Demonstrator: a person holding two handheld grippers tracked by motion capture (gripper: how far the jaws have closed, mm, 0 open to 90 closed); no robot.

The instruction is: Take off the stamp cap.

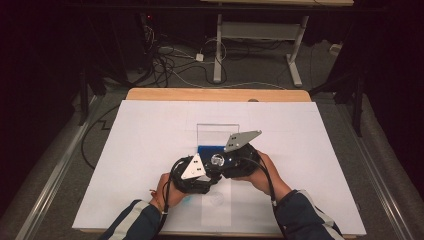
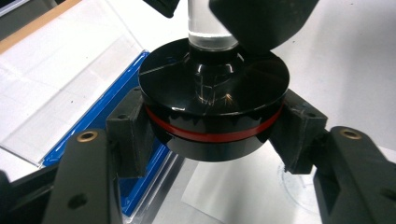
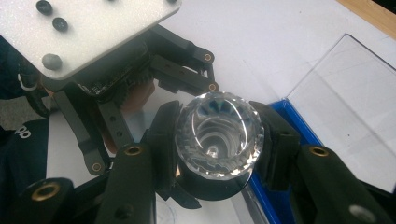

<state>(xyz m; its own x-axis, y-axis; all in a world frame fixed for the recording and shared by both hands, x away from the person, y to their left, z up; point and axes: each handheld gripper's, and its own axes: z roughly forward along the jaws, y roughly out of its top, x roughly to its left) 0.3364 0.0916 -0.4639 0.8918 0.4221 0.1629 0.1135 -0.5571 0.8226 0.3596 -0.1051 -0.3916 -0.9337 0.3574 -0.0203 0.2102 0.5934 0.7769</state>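
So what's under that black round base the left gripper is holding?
Below the black round base: white sheet and the blue tray's edge. Directly beneath is hidden.

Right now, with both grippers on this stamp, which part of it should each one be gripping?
Keep the left gripper across the stamp's black round base, pads on opposite sides at the red band: the thick straight rim gives flat contact. The right gripper suits the clear faceted knob, taken from its two sides; the narrower stem looks slippery.
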